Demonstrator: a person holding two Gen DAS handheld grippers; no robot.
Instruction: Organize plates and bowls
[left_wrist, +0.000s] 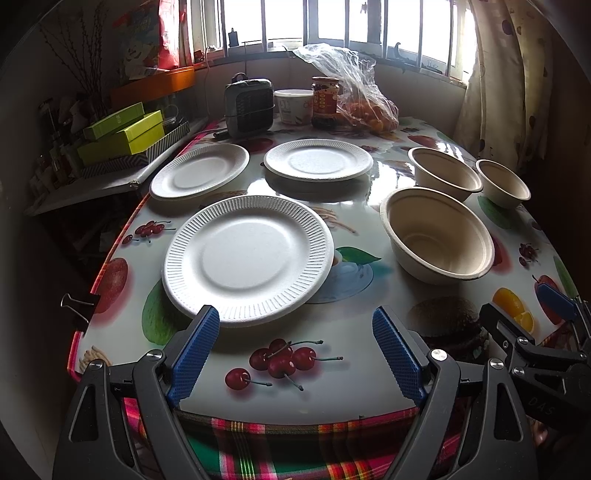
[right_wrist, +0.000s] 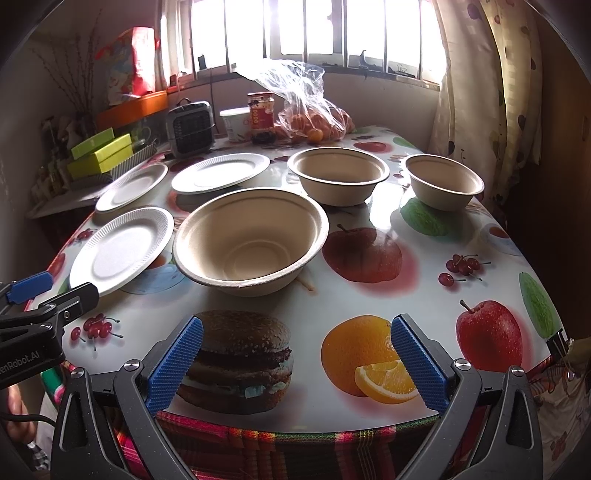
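Three white paper plates lie apart on the fruit-print table: a near plate (left_wrist: 248, 259) (right_wrist: 123, 249), a far left plate (left_wrist: 199, 171) (right_wrist: 132, 187) and a far middle plate (left_wrist: 318, 159) (right_wrist: 221, 172). Three beige bowls stand upright to the right: a near large bowl (left_wrist: 437, 233) (right_wrist: 251, 240), a far bowl (left_wrist: 445, 173) (right_wrist: 338, 175) and a small bowl (left_wrist: 503, 182) (right_wrist: 444, 181). My left gripper (left_wrist: 295, 328) is open just before the near plate's front rim. My right gripper (right_wrist: 295, 334) is open at the table's front edge, short of the near bowl, holding nothing.
At the table's back stand a small grey heater (left_wrist: 249, 107), a white tub (left_wrist: 293, 105), a jar (left_wrist: 325, 101) and a plastic bag of oranges (left_wrist: 364, 99). Green boxes (left_wrist: 123, 133) sit on a shelf to the left. A curtain (right_wrist: 487, 92) hangs on the right.
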